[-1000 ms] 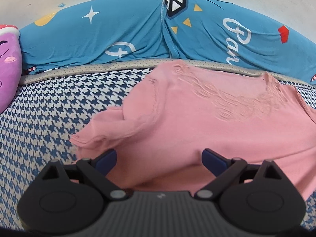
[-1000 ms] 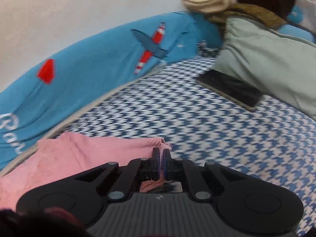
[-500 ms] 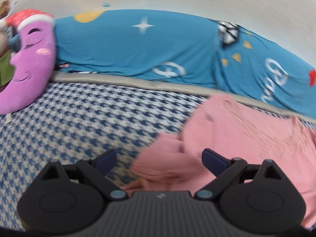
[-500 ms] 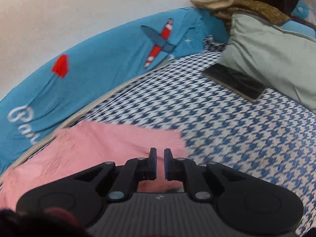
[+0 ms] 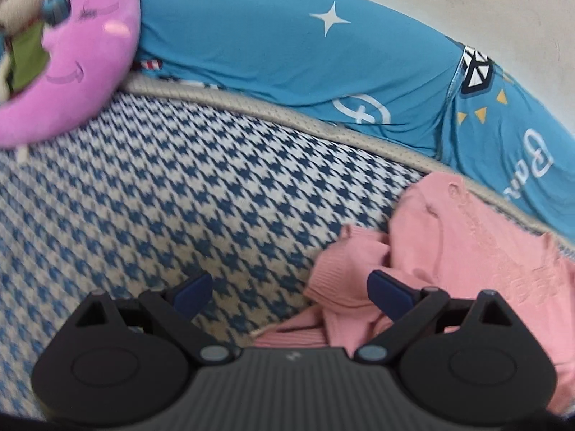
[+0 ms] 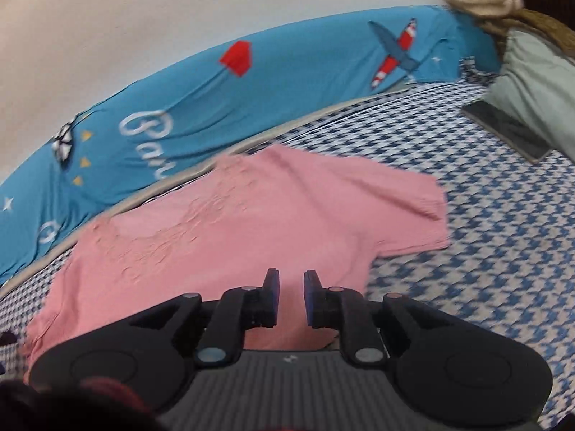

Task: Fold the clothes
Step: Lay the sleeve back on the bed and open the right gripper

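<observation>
A pink top (image 6: pixel 230 237) is being carried by the bed (image 5: pixel 151 194), spread over the blue-and-white houndstooth cover close to the bed's far edge, where a beige piped border is being followed by a long blue bolster (image 5: pixel 287 57) printed with stars, lettering and a red-and-white plane. In the right wrist view the body of the garment is being shown lying mostly flat, with one short sleeve (image 6: pixel 413 212) reaching out toward the bed's right side. In the left wrist view the other sleeve (image 5: pixel 352 269) is being shown bunched and crumpled at the garment's left side. The left gripper (image 5: pixel 289 289) is being held with its fingers wide apart and nothing between them; one blue pad is seen over bare cover, the other over the crumpled sleeve. The right gripper (image 6: pixel 291 283) is being held above the garment's near part with its fingers slightly parted, a narrow gap being visible and no cloth being pinched. A purple moon-shaped plush (image 5: pixel 68 68) is being rested at the far left corner. Toward the right end, a grey-green pillow (image 6: pixel 539 100) is being seen beside a dark flat device (image 6: pixel 506 129) lying on the cover, well apart from the top.
</observation>
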The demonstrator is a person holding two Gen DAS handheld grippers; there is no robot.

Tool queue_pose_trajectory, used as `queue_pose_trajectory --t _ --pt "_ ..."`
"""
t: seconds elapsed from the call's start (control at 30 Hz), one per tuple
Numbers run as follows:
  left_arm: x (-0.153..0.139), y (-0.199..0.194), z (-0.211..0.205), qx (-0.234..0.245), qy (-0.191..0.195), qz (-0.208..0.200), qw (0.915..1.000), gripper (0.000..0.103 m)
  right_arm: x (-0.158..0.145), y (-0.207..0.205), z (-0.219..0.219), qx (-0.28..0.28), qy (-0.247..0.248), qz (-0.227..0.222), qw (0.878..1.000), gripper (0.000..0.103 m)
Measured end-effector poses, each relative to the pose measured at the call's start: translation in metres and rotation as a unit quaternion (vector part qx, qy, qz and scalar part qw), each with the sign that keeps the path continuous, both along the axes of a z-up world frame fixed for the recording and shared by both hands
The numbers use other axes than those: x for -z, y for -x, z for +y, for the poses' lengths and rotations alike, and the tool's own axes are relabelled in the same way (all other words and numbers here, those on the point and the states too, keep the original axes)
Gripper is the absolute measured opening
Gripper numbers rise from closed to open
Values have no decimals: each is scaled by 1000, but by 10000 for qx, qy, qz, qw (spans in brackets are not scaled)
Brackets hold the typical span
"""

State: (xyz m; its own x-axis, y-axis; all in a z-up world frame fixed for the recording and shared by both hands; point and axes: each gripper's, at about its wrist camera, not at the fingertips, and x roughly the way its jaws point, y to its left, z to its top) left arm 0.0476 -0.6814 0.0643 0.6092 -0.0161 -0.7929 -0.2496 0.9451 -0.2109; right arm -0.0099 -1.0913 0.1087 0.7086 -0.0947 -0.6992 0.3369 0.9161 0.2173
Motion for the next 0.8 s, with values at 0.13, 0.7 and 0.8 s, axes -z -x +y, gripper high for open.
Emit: queue_pose_trajectory --t 0.13,0.7,0.8 --pt "4 -3 1 75 405 26 9991 97 4 -6 16 -247 95 59 9996 15" --pt "9 -9 -6 130 770 -78 9969 16 10 -16 25 -457 103 155 9988 16" --pt "-4 -2 -7 31 554 -438 9975 11 10 -17 26 -468 86 157 9987 16"
